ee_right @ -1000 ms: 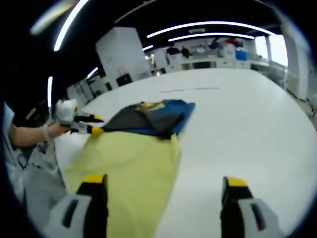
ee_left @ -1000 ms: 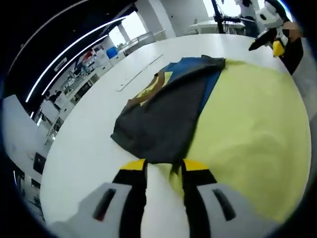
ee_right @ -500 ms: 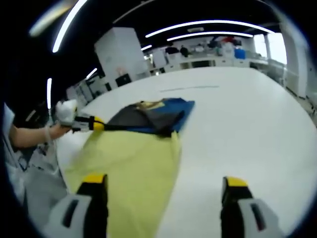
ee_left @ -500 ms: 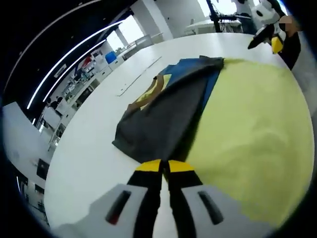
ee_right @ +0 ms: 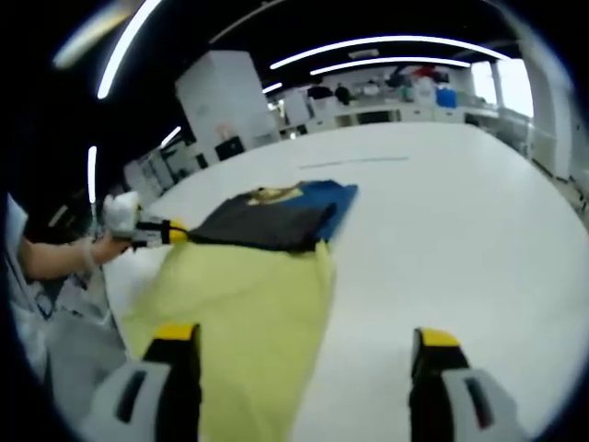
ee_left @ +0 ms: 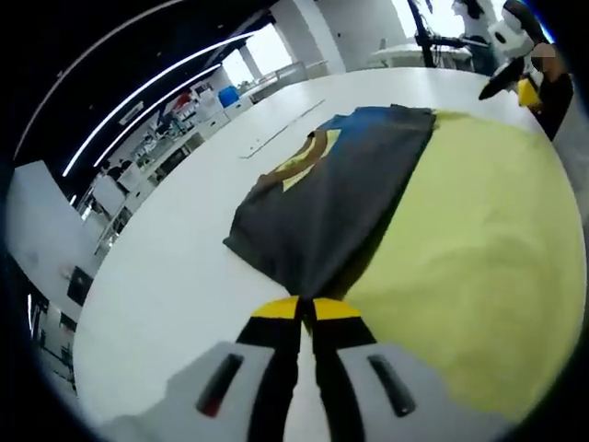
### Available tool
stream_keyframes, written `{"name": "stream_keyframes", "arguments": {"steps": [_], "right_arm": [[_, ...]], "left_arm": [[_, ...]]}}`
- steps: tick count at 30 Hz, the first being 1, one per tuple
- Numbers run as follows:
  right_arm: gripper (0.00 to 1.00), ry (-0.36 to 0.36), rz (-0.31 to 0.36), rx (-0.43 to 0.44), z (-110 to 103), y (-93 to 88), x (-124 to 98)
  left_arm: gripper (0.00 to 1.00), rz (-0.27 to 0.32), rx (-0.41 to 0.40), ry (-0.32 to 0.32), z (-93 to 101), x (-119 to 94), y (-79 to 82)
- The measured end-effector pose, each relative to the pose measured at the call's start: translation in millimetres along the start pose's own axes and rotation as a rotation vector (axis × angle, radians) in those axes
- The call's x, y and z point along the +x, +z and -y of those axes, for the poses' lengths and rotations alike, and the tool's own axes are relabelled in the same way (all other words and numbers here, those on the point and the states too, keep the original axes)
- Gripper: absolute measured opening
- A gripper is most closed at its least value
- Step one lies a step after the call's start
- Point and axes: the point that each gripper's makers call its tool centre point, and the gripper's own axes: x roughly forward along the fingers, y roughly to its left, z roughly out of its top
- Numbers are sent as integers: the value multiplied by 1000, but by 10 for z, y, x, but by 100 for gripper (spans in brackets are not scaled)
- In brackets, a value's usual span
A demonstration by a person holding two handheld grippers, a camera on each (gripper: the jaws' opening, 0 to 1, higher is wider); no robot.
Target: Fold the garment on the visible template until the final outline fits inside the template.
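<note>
Since a second ago the left gripper (ee_left: pixel 306 309) has been closed on the near corner of the garment (ee_left: pixel 322 207), which is now drawn flatter. The garment lies on the white desk (ee_left: pixel 175 267), partly over the yellow template (ee_left: pixel 460 239). The right gripper (ee_right: pixel 304 345) is held open, low over the template's edge, apart from the garment.

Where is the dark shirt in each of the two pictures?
Left gripper view: the dark shirt runs from the middle up toward the top, its near corner pinched in the shut left claw.
Right gripper view: the dark shirt lies left of the middle, with the left claw at its left end.
Shared landmark: the yellow sheet lies beside the shirt in both.
</note>
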Motion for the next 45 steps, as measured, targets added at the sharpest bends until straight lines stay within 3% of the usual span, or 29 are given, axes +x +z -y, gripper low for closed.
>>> {"name": "stream_keyframes", "arguments": {"steps": [3,11,14,21,29,31,33,37,38,40,45], "right_arm": [[95,1,0,3,4,-7,4],[95,6,1,3,-19,-7,21],[95,8,1,6,-21,-8,20],[95,8,-3,7,-20,-27,24],[95,5,3,11,-11,-18,17],[95,5,1,13,-18,-27,18],[95,5,0,14,-23,-36,20],[95,7,-2,22,-42,-61,31],[95,9,-4,23,-49,-70,39],[95,11,-7,22,-56,-81,48],[95,13,-6,27,-55,-86,59]], "left_arm": [[1,-16,18,-5,46,10,-70],[0,-21,146,15,45,6,-50],[0,-26,262,23,56,3,-31],[0,-41,307,37,44,19,-11],[0,-51,282,38,-11,34,30],[1,-44,225,28,-8,21,25],[8,-17,156,37,-27,-47,88],[42,37,81,27,-125,-101,92],[46,40,85,36,-191,-118,65],[47,56,62,21,-219,-144,83],[42,135,-196,54,-530,-156,272]]}}
